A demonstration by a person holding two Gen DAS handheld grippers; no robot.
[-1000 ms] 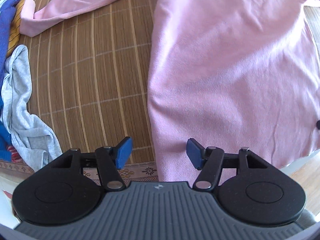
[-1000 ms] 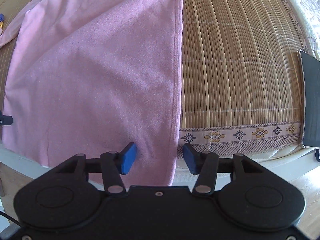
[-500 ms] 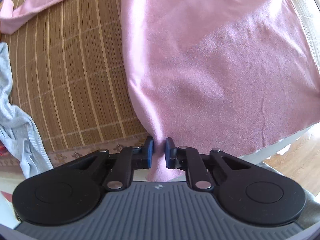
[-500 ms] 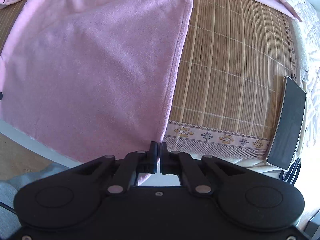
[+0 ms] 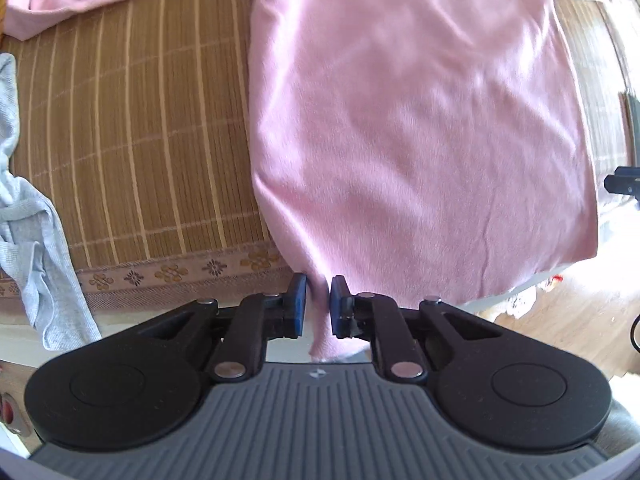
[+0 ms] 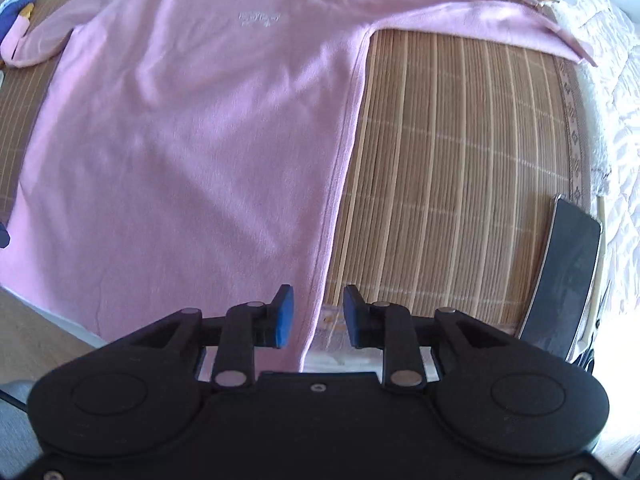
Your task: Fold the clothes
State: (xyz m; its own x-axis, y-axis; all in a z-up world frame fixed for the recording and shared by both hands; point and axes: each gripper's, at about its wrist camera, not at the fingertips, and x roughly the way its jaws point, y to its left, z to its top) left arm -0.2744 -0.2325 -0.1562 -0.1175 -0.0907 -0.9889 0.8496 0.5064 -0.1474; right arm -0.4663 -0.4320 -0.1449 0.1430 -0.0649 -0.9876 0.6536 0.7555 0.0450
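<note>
Left gripper around pink top's hem.

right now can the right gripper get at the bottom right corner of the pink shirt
Probably yes. The right gripper is open, and the pink shirt's side edge runs straight down between its fingers with nothing on top of it. The dark tablet lies well off to the side, clear of the way.

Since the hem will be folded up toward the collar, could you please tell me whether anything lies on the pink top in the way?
Nothing visible does: the pink top lies bare up to its collar. The grey garment sits off to its side on the mat.
</note>
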